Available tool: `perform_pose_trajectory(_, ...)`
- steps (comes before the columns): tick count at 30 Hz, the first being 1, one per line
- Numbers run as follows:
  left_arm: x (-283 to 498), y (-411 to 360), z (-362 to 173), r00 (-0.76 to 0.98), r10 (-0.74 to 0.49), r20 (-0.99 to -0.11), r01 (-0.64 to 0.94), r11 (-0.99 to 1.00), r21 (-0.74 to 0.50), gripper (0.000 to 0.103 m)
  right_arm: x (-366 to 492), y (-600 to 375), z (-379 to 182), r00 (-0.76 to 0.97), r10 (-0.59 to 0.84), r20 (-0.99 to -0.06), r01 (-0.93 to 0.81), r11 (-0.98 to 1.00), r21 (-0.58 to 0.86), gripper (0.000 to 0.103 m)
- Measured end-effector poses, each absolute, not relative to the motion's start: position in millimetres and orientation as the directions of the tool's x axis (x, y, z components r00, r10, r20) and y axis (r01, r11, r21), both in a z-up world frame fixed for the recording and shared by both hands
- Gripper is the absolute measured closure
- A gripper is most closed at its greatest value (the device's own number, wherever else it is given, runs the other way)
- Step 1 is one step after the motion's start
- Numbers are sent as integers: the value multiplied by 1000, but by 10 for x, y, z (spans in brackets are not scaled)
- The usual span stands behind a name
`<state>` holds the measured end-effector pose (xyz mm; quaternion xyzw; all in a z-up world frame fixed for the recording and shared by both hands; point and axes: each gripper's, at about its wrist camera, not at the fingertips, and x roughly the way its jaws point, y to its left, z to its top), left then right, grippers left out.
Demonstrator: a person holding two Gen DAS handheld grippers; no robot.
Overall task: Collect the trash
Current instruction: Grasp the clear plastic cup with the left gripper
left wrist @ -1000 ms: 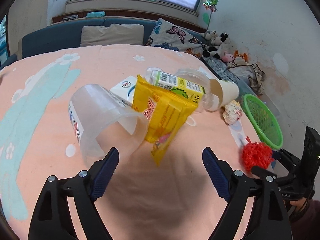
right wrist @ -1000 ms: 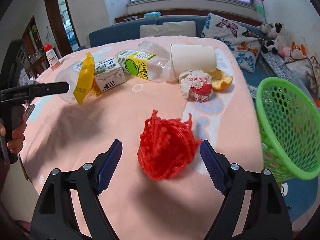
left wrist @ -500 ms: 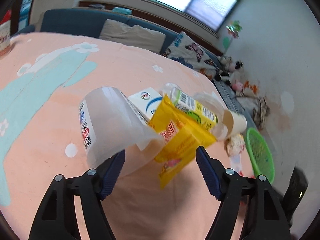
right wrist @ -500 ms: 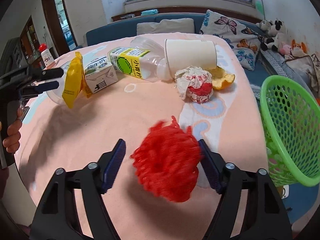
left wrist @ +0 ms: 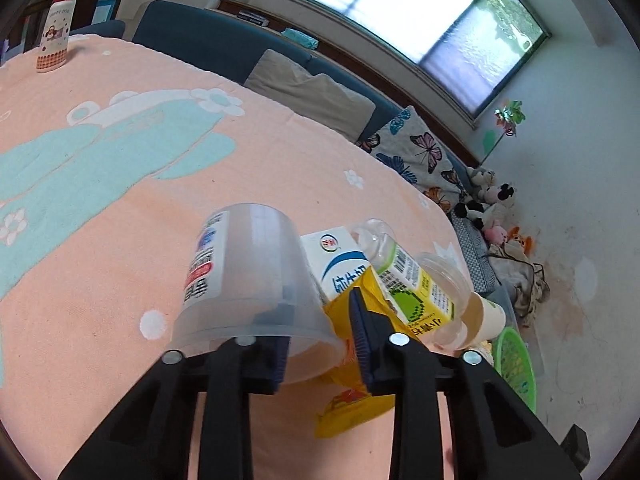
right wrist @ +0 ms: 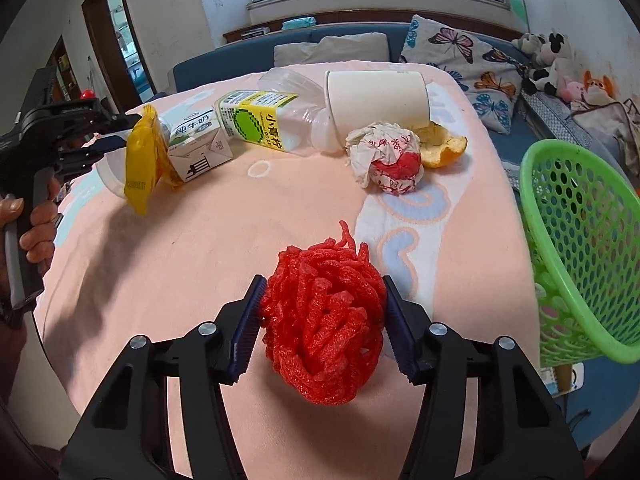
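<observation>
1. Currently the right gripper (right wrist: pixel 322 322) has the red foam net (right wrist: pixel 322 320) directly between its fingers. The jaws are closing, and both pads touch the sides of the net.
2. The net bulges above and below the pads and has no clear long axis. It appears lifted slightly off the pink tablecloth (right wrist: pixel 224 240), though the frame does not settle this.
3. The green basket (right wrist: pixel 576 248) stands just off the table edge to the right of this gripper, mouth tilted toward the table. The right hand is the nearer one to it, so the coming move is judged to be a short carry to the right.
4. The left gripper (left wrist: pixel 320 340) works at the far left of the table. Its jaws are closing across the rim of the clear plastic cup (left wrist: pixel 248 280), which lies on its side with its mouth facing the gripper.
5. One finger sits inside the cup; the other lies outside against the yellow wrapper (left wrist: pixel 360 380). The cup wall and wrapper edge are pinched together.
6. The milk carton (left wrist: pixel 340 264), bottle (left wrist: pixel 404 276) and paper cup (left wrist: pixel 484 316) lie beyond the left jaws. All are untouched.
</observation>
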<state>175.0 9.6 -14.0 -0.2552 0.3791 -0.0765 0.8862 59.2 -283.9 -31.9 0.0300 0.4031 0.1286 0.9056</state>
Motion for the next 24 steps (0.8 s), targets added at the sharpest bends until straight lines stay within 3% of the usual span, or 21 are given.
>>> perform_pose_trajectory(8,1702,160,-97,708,-345,-616,-25,859,-511,93,508,-2821,-239,659,269,-702,-227,961,155,51)
perform_pose_trajectory(20,1651,259,-121,688,-398,-607,15,844,-536,92,505,-2752,-261,655,267,-707,-229,962,151,51)
perform_pose_trajectory(22,1663,257,-118,690,-390,-609,10,847,-531,83,508,-2754,-273,649,269,-712,-229,961,155,51)
perform_pose_trajectory(24,1673,253,-126,689,-394,-609,15,848,-530,82,507,-2759,-284,645,269,-715,-228,961,157,51)
